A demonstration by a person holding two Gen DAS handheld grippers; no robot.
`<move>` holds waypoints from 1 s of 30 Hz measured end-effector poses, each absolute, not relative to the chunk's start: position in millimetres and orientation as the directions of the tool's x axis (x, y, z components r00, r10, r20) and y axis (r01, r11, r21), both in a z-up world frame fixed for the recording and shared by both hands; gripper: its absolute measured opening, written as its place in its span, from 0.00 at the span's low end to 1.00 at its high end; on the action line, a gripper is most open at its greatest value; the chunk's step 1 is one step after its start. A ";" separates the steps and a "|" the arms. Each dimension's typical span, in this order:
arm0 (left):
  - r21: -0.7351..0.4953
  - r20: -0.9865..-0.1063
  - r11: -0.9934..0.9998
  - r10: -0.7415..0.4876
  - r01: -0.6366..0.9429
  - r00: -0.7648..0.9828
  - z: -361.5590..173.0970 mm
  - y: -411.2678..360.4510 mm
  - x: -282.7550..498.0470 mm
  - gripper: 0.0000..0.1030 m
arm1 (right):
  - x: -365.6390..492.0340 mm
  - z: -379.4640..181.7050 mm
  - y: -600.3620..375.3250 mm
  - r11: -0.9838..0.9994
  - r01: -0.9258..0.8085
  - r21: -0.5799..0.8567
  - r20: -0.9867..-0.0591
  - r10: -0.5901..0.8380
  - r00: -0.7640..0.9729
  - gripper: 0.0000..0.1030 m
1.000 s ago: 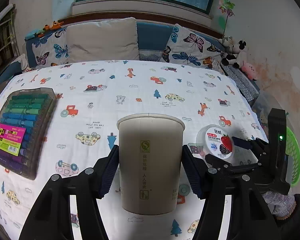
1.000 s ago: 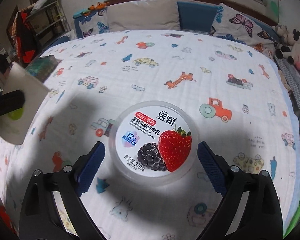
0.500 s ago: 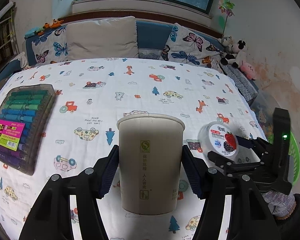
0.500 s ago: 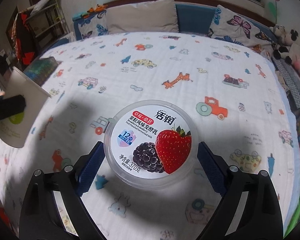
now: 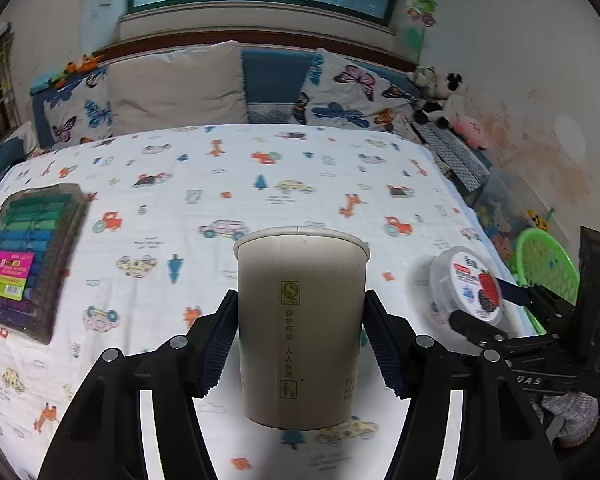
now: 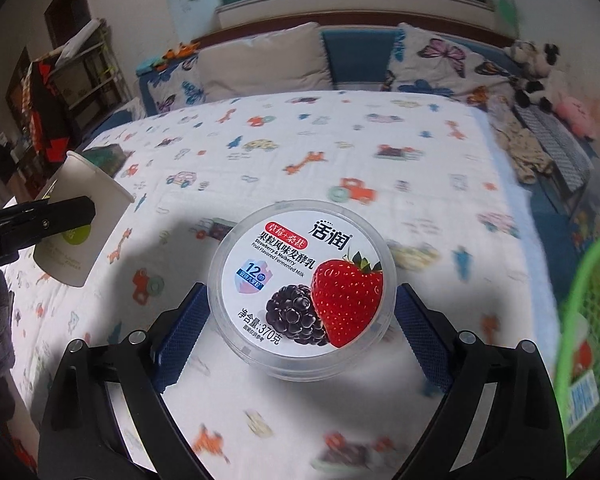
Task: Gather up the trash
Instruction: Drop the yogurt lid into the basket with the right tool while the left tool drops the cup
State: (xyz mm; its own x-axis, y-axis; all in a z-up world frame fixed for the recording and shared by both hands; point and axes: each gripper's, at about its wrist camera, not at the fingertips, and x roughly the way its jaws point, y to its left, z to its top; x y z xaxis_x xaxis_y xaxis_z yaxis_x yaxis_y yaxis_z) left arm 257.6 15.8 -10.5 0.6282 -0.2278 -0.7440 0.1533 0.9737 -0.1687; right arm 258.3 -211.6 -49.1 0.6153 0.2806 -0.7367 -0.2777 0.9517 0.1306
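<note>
A beige paper cup [image 5: 300, 264] stands upright between the blue pads of my left gripper [image 5: 299, 308], which is shut on it above the patterned bed sheet [image 5: 220, 184]. The cup [image 6: 80, 220] also shows at the left of the right wrist view. A round clear yogurt tub [image 6: 300, 276] with a strawberry label is held off the bed, with my right gripper [image 6: 300, 294] shut on its sides. In the left wrist view the tub [image 5: 466, 284] and the right gripper [image 5: 488, 308] hang to the right, close to a green mesh basket [image 5: 544, 256].
The green basket [image 6: 588, 320] sits beyond the bed's right edge. A case of coloured markers [image 5: 24, 252] lies on the left of the sheet. Pillows [image 5: 176, 80] line the head of the bed, and plush toys [image 5: 444, 96] sit at the far right corner.
My right gripper closed onto the yogurt tub, lifted it and carried it right, bringing the green basket into its view. My left gripper with the cup also drifted to the right.
</note>
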 end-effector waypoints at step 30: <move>-0.147 -0.725 0.877 -0.411 0.458 0.553 21.8 -169.5 241.9 0.58 | 190.1 -54.3 -464.8 0.972 0.214 0.093 -0.760 -0.070 0.646 0.90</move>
State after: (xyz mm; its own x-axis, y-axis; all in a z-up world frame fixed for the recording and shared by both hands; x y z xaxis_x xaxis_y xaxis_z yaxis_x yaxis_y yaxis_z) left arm 241.9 -169.5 21.8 0.5534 -0.4107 -0.7246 0.4583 0.8766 -0.1469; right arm 190.1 -464.8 -54.3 0.6458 -0.0698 -0.7603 0.2140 0.9724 0.0925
